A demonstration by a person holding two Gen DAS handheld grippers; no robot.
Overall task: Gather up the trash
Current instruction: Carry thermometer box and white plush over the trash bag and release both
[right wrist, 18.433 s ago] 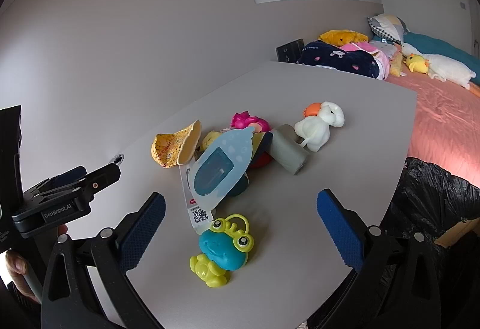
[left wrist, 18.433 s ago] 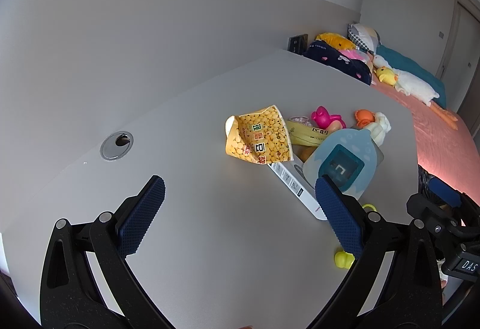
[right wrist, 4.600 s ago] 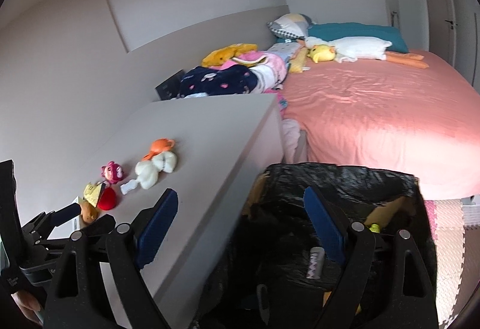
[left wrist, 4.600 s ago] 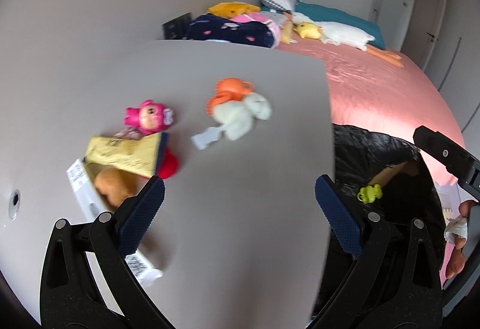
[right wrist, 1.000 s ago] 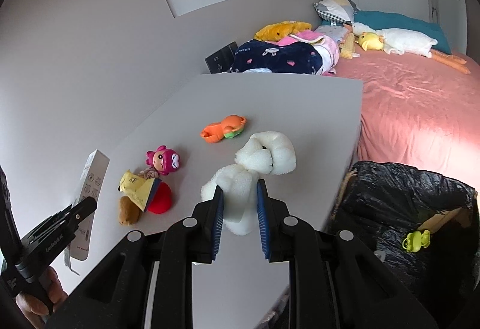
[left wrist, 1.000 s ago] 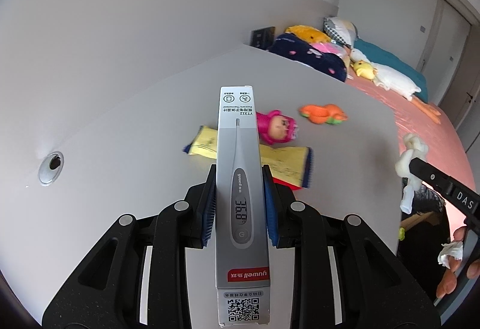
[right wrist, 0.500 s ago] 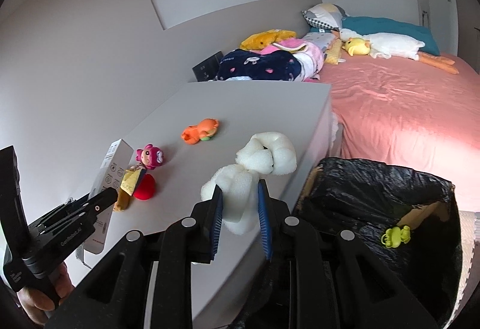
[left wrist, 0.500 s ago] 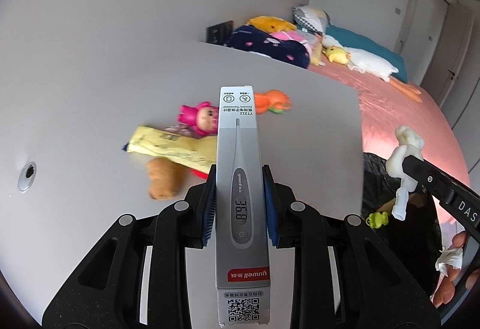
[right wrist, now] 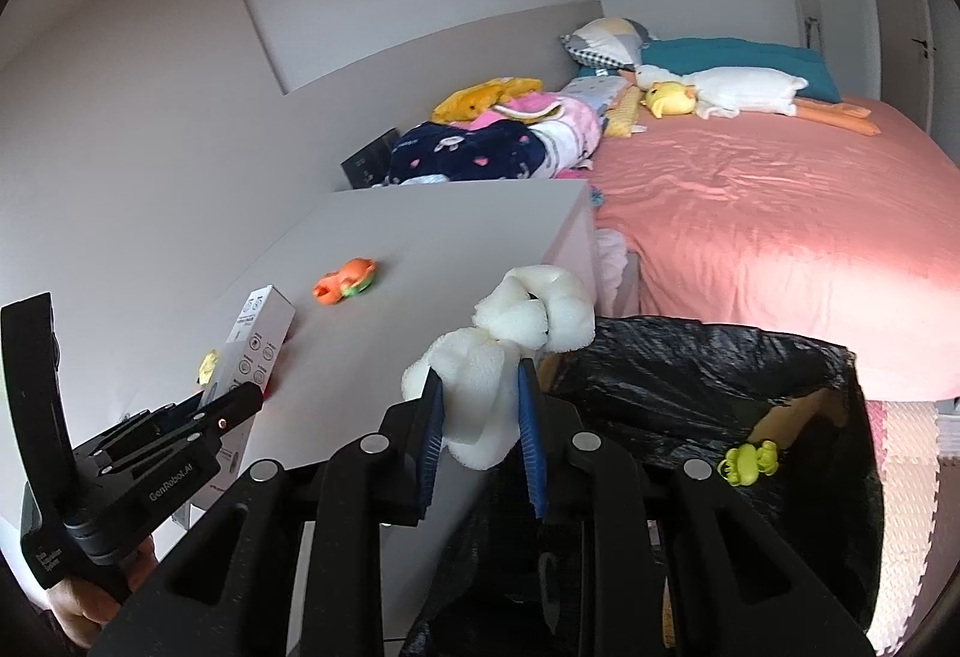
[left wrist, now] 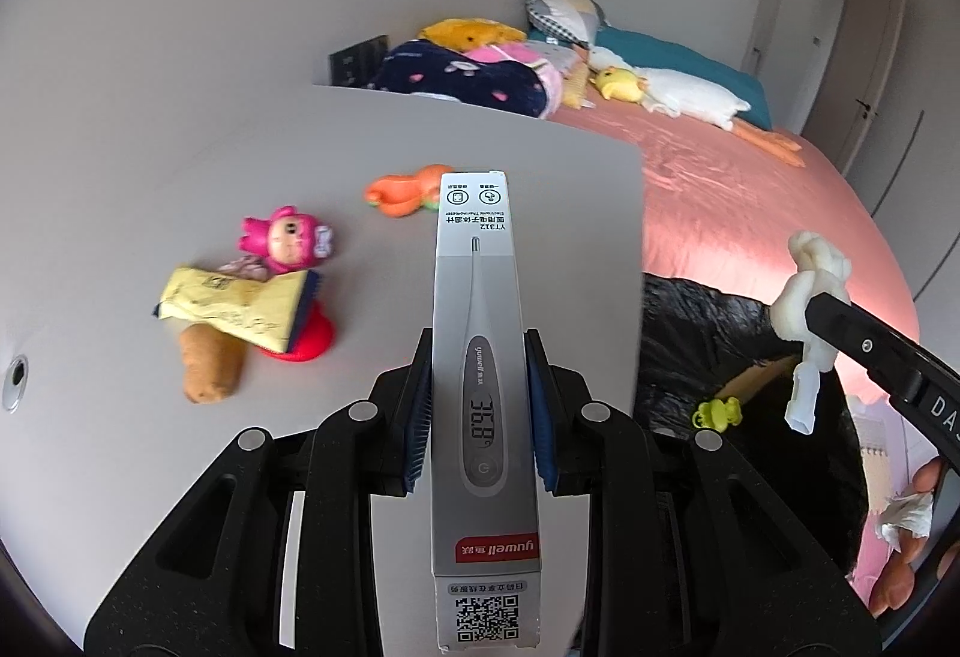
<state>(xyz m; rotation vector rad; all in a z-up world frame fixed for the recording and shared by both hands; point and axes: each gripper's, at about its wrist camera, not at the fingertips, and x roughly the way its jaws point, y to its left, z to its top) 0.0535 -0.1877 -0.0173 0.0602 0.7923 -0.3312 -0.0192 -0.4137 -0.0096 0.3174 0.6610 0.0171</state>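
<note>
My left gripper (left wrist: pixel 478 408) is shut on a long grey thermometer box (left wrist: pixel 480 357), held lengthwise above the grey table (left wrist: pixel 540 165). My right gripper (right wrist: pixel 478 420) is shut on a knotted white foam piece (right wrist: pixel 510 339), hanging over the near rim of the black trash bag (right wrist: pixel 690 363). In the left wrist view the same foam piece (left wrist: pixel 810 291) and the right gripper's arm show at the right, above the bag (left wrist: pixel 678 321). On the table lie a yellow snack wrapper (left wrist: pixel 240 306), a brown lump (left wrist: pixel 210 363) and a red disc (left wrist: pixel 309 339).
A pink doll toy (left wrist: pixel 285 240) and an orange toy (left wrist: pixel 402 189) lie farther back on the table. A green frog toy (right wrist: pixel 750 462) and cardboard lie in the bag. A pink bed (right wrist: pixel 780 237) with plush toys and pillows stands beyond. A person's fingers (left wrist: pixel 906 567) hold tissue at the right.
Both grippers have swung to the right towards the bag, each keeping its hold. The table's toys have slid left in both views, and the bag now fills more of the right wrist view.
</note>
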